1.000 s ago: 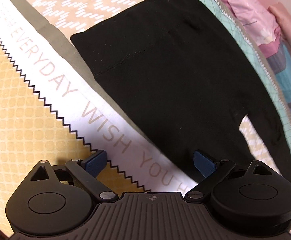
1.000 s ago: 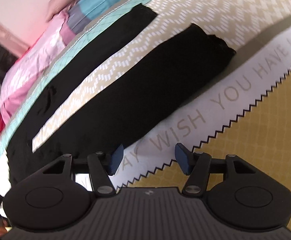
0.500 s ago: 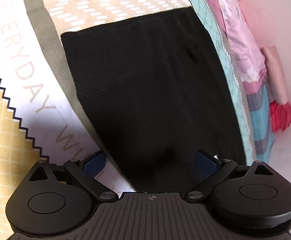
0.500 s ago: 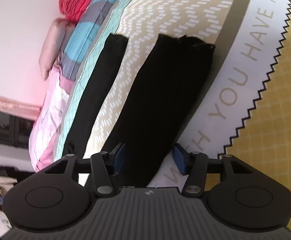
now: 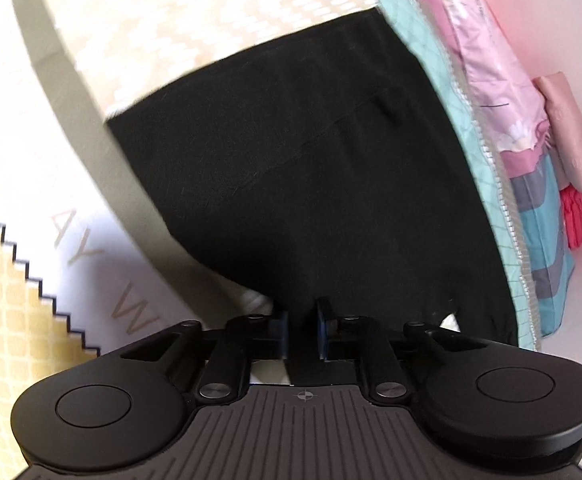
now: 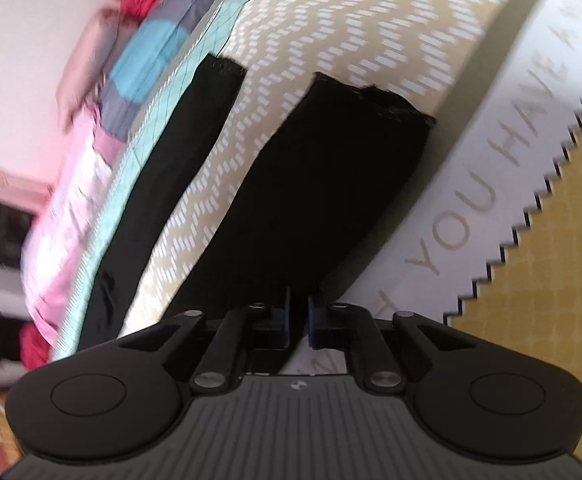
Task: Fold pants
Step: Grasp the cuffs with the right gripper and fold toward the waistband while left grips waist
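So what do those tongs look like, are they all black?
Mostly. Each of the tongs, left and right, has a black ribbed body with two round black discs at the sides, black link bars with silver screws, and dark blue pads on the fingers. A small crosshair mark sits mid-body. No cables or sleeves show.

- Our left gripper (image 5: 302,334) sits low and points forward along the black pants (image 5: 331,184), its blue-padded fingers (image 5: 283,334) drawn close together with a narrow strip of the dark cloth pinched between them.
- Our right gripper (image 6: 299,322) is posed much the same (both linkage arms folded inward), its fingers (image 6: 313,322) nearly closed on the near end of one pant leg.
- Both black housings fill the bottom of their views; neither of our hands shows behind them.
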The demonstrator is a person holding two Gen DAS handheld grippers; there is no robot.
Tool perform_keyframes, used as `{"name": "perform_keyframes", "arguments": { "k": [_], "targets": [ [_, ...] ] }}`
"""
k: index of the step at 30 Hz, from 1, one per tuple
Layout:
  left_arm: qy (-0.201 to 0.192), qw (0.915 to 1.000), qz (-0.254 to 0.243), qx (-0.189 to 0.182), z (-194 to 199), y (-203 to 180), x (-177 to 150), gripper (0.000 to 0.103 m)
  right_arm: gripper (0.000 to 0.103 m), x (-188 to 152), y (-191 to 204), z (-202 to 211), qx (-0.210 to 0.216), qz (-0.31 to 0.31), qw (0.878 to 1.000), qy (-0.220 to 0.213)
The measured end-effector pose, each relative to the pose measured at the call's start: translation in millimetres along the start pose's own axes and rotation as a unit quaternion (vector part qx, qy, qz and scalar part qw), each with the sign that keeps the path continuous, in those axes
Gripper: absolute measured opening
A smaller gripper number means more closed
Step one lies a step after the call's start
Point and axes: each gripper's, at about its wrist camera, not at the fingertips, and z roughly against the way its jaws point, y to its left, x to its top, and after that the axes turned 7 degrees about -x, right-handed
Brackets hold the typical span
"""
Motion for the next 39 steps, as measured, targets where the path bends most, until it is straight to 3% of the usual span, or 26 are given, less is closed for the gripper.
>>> {"name": "perform_keyframes", "arguments": {
  "k": [3,10,17,23,24,25,26,28,29,31,32,34,36,39],
  "targets": [
    [-0.012,0.9995,-0.026,-0.017,13.1,-21.0,8.3,0.077,0.007,13.5,23.7,9.5,-0.006,0.045,0.999,-0.002],
    [-0.031,0.9953,-0.085,-0.036,4.8,-83.3,52.2,0.073,0.007,74.9,94.7,9.4,0.042,0.078,0.996,-0.010],
    [0.007,0.9940,-0.108,-0.012,-74.2,-123.2,119.8,0.072,0.007,150.7,145.1,-63.7,0.038,0.036,0.999,0.008],
    [0.054,0.9904,-0.126,0.020,-123.7,-136.3,145.5,0.069,0.007,180.0,148.1,-123.7,0.028,-0.028,0.998,0.042],
    [0.062,0.9908,-0.119,0.015,-124.2,-135.3,149.2,0.070,0.007,181.2,144.8,-126.5,0.038,-0.035,0.998,0.043],
    [0.071,0.9913,-0.110,0.003,-124.1,-132.9,155.2,0.084,0.008,182.3,140.8,-127.0,0.047,-0.042,0.997,0.043],
    [0.074,0.9923,-0.099,-0.013,-119.5,-131.1,160.7,0.088,0.008,183.9,136.7,-126.3,0.056,-0.049,0.996,0.041],
    [0.050,0.9947,-0.073,-0.052,-106.5,-128.0,171.8,0.102,0.014,185.7,123.9,-119.7,0.074,-0.064,0.995,0.027],
    [0.032,0.9955,-0.061,-0.065,-97.6,-126.7,175.3,0.103,0.018,187.2,115.0,-113.4,0.080,-0.075,0.994,0.013],
    [-0.010,0.9961,-0.036,-0.081,-82.8,-124.0,181.8,0.103,0.037,189.4,97.4,-96.2,0.091,-0.108,0.990,-0.024],
    [-0.023,0.9959,-0.034,-0.081,-76.0,-122.7,182.2,0.103,0.040,189.4,87.8,-85.1,0.095,-0.122,0.987,-0.049],
    [-0.038,0.9962,-0.041,-0.067,-62.8,-121.0,179.7,0.103,0.052,184.7,75.3,-62.9,0.072,-0.124,0.985,-0.100],
    [-0.052,0.9955,-0.062,-0.049,-53.0,-123.0,169.5,0.103,0.054,171.4,70.4,-45.8,0.033,-0.098,0.986,-0.134],
    [-0.065,0.9921,-0.107,-0.012,-40.3,-125.4,145.9,0.103,0.054,138.4,66.7,-32.2,-0.010,-0.058,0.987,-0.152]
  ]
}}
